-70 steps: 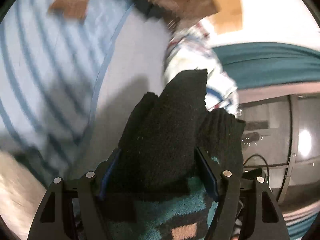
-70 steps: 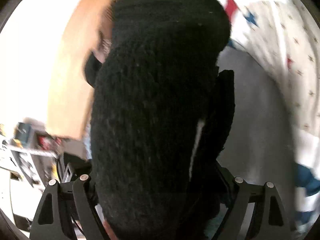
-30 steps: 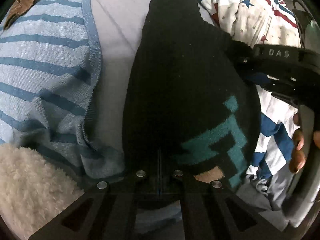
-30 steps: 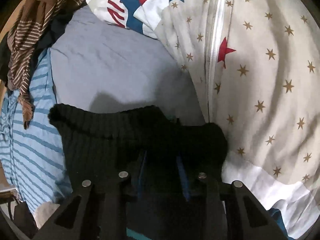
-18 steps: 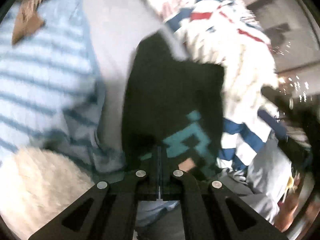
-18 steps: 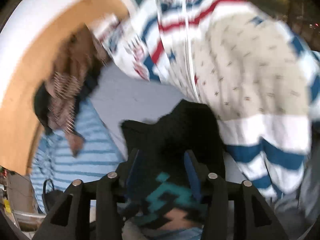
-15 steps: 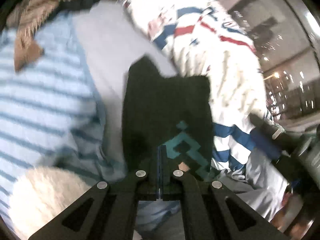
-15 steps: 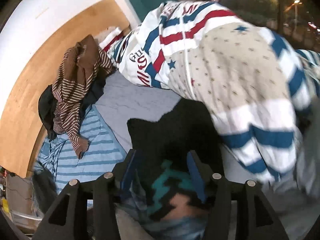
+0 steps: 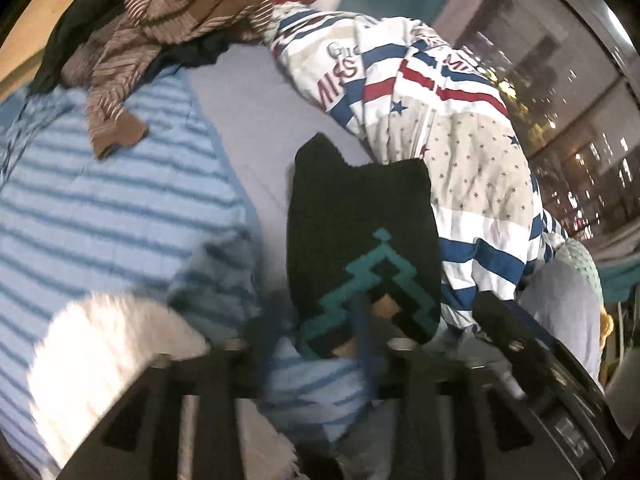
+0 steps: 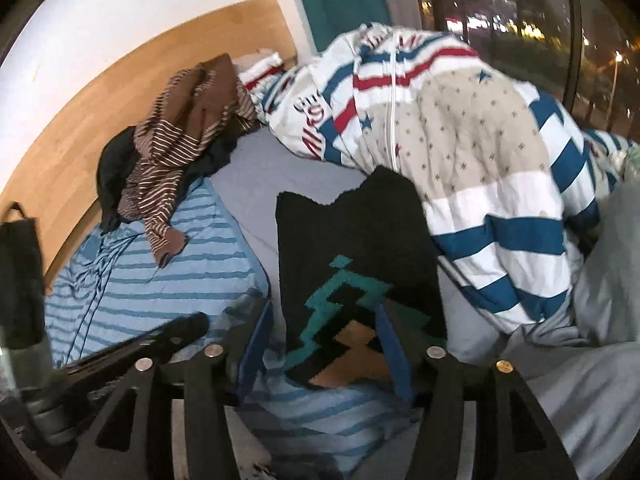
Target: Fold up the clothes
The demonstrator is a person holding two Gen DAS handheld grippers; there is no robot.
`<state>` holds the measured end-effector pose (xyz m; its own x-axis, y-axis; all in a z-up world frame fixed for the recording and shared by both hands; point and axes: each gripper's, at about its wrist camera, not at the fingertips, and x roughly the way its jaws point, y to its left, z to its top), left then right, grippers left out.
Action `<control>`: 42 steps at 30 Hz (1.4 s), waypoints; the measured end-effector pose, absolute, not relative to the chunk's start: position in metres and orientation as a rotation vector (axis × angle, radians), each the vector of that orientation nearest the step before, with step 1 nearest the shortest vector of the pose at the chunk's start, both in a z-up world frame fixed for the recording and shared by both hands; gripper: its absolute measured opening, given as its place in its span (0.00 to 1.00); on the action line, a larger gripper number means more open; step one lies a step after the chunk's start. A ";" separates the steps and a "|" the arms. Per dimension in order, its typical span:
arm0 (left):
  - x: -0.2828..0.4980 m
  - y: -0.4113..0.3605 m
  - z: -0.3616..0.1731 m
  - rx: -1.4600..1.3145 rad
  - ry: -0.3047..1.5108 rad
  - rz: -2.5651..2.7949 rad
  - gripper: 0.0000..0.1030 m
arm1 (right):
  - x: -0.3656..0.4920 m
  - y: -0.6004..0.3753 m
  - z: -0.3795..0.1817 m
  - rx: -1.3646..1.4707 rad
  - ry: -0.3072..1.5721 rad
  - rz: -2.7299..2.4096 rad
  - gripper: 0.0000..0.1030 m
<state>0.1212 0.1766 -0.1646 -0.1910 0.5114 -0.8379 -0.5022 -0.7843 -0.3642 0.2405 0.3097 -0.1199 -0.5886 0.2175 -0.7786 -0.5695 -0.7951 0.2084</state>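
**Black knit lies folded on the bed, both grippers clear of it**

Right wrist view: the folded black sweater (image 10: pixel 356 252), teal and tan zigzag toward the camera, lies on the grey sheet (image 10: pixel 256 184). It sits between the blue striped garment (image 10: pixel 160 272) and the star-and-stripe duvet (image 10: pixel 460 128), whose edge touches the knit's right side. A brown striped top (image 10: pixel 180 132) is heaped by the wooden headboard (image 10: pixel 120 76).

The right gripper (image 10: pixel 320 344) has just been opening; its jaws stand apart above the sweater, pinching nothing. The left gripper (image 9: pixel 320 340), blurred, has likewise just been opening and grips nothing, with the sweater (image 9: pixel 360 232) below. A white fleece (image 9: pixel 108 348) crowds that view's lower left.
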 end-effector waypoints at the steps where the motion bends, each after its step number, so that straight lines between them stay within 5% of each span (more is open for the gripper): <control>1: 0.126 0.175 -0.164 -1.417 -0.019 2.026 0.54 | 0.247 0.306 -0.115 -1.063 0.577 2.381 0.65; 5: 0.138 0.175 -0.164 -1.385 0.025 2.065 0.60 | 0.269 0.297 -0.114 -1.031 0.484 2.373 0.73; 12: 0.143 0.166 -0.167 -1.360 0.004 2.125 0.75 | 0.274 0.296 -0.142 -1.068 0.602 2.369 0.74; 42: 0.158 0.185 -0.171 -1.343 0.121 2.208 0.80 | 0.291 0.305 -0.145 -1.065 0.498 2.399 0.82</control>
<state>0.1578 0.1855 -0.1713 -0.3515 0.4047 -0.8442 -0.4945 -0.8459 -0.1996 0.2912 0.3054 -0.1451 -0.5909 0.2662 -0.7616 -0.5474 -0.8257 0.1360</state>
